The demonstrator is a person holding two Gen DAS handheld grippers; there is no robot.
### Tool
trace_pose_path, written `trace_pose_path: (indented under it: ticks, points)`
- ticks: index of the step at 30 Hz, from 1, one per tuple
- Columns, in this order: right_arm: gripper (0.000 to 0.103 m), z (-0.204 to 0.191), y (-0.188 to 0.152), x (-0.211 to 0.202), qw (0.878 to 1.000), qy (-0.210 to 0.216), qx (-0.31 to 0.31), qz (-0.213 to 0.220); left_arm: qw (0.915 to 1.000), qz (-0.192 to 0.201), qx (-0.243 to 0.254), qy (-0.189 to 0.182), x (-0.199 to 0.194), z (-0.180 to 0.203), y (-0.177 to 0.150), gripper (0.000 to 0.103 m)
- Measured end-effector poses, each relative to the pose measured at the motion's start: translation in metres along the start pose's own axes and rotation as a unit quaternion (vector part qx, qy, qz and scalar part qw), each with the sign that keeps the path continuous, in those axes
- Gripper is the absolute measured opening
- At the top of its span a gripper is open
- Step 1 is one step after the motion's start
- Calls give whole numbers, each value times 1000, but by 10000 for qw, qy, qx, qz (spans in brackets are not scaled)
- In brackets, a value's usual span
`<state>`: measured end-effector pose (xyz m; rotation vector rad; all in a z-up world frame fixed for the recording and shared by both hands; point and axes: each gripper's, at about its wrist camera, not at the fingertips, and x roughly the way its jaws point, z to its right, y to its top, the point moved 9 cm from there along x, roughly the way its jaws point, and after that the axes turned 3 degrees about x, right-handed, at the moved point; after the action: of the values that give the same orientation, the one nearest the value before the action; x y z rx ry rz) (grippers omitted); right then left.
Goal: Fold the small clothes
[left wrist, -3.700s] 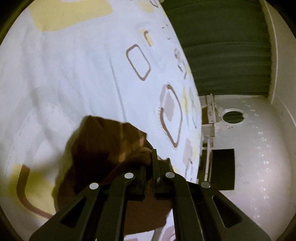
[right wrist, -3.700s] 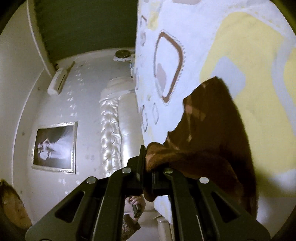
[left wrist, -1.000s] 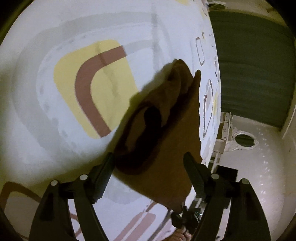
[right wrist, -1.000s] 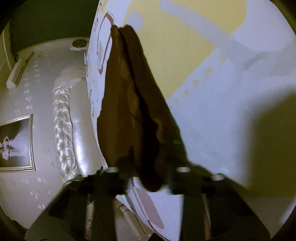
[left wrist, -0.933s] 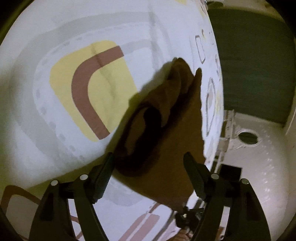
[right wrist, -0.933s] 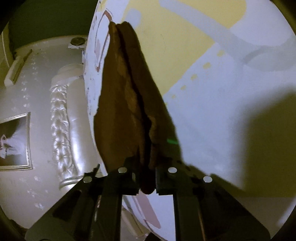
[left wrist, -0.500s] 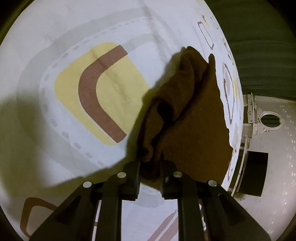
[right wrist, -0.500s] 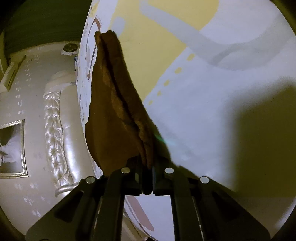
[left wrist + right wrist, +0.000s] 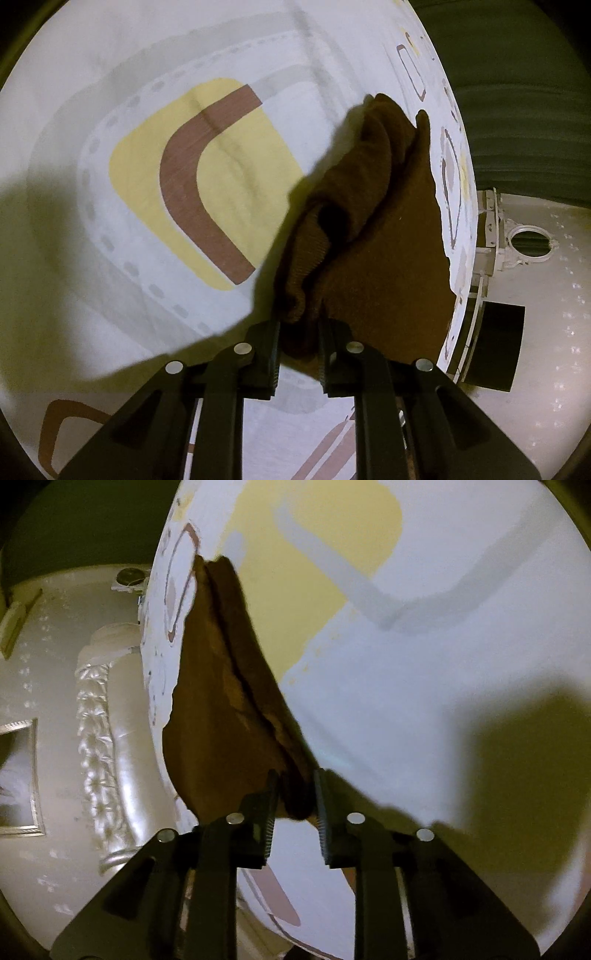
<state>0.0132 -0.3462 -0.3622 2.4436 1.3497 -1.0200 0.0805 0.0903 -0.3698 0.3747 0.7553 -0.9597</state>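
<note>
Gripping the near folded corner of the brown ribbed knit garment (image 9: pixel 373 236), the left gripper (image 9: pixel 299 345) has its black fingers (image 9: pixel 266 354) set narrow, with the bunched cloth filling the gap and both pads against it. Right gripper (image 9: pixel 295 806): jaws opening, serrated pads (image 9: pixel 322 805) now a narrow gap apart; the garment's other near corner (image 9: pixel 221 716) sits between them, left pad looks close to the cloth, right pad shows a sliver of clearance, so no firm clamp visible. Garment lies on the white bedsheet printed with yellow rounded squares and brown arcs (image 9: pixel 155 192), close to the bed's edge; in the left view it runs away from the fingers as a doubled, rolled fold with an open tuck on its left side and a flat panel on its right. In the right view it is a long tapering wedge with a seam-like split down the middle, narrowing to a point far up. Dark shadows of the rigs fall on the sheet beside each gripper. Beyond the bed edge, left view: a dark rectangular panel (image 9: pixel 491 347) low down, a white fitting with a round opening (image 9: pixel 528 245), and a dark green ribbed curtain (image 9: pixel 524 110) furthest off. Right view, past the edge: a pearly tufted headboard (image 9: pixel 99 746), a framed picture (image 9: pixel 18 779) on the pale wall.
</note>
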Motion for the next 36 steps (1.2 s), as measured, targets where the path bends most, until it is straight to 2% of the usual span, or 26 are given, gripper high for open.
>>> trace_pose_path:
  ticks: [3, 4, 5, 6, 10, 13, 16, 18, 22, 25, 29, 32, 36]
  points:
    - [28, -26, -4, -5, 9997, -20, -249, 56, 10000, -34, 34, -27, -1, -1, 0, 17]
    - [33, -39, -6, -1, 9993, -1, -363, 33, 10000, -38, 33, -40, -1, -2, 0, 18]
    - [42, -49, -9, 3, 9991, 41, -418, -21, 10000, -39, 22, -59, -1, -3, 0, 18]
    - [44, -60, -11, 10, 9988, 71, -465, -103, 10000, -39, 9, -76, -1, -4, 1, 19]
    - [45, -116, -30, 59, 9944, 411, -792, -576, 9999, -44, -27, -150, -2, -5, 1, 19]
    - [45, -146, -42, 96, 9898, 588, -950, -882, 9996, -48, -70, -283, -6, -6, 1, 20]
    - [45, -168, -53, 136, 9859, 683, -1014, -1146, 9990, 39, -124, -432, -19, -8, 1, 26]
    - [45, -174, -62, 161, 9841, 698, -960, -1318, 9979, 136, -182, -608, -31, -9, 3, 32]
    - [43, -159, -71, 196, 9835, 286, -930, -1523, 9955, 336, -281, -839, -51, -13, 15, 50]
    - [43, -153, -70, 200, 9859, 325, -713, -1476, 9953, 320, -291, -867, -51, -14, 31, 52]
    - [43, -153, -72, 201, 9852, 312, -764, -1502, 9954, 124, 16, -951, -38, 0, 61, 65]
    - [43, -151, -70, 201, 9855, 340, -747, -1487, 9939, -111, 381, -1029, -24, 17, 74, 66]
    - [43, -152, -72, 204, 9860, 394, -774, -1426, 9867, -593, 864, -1246, -8, 36, 84, 66]
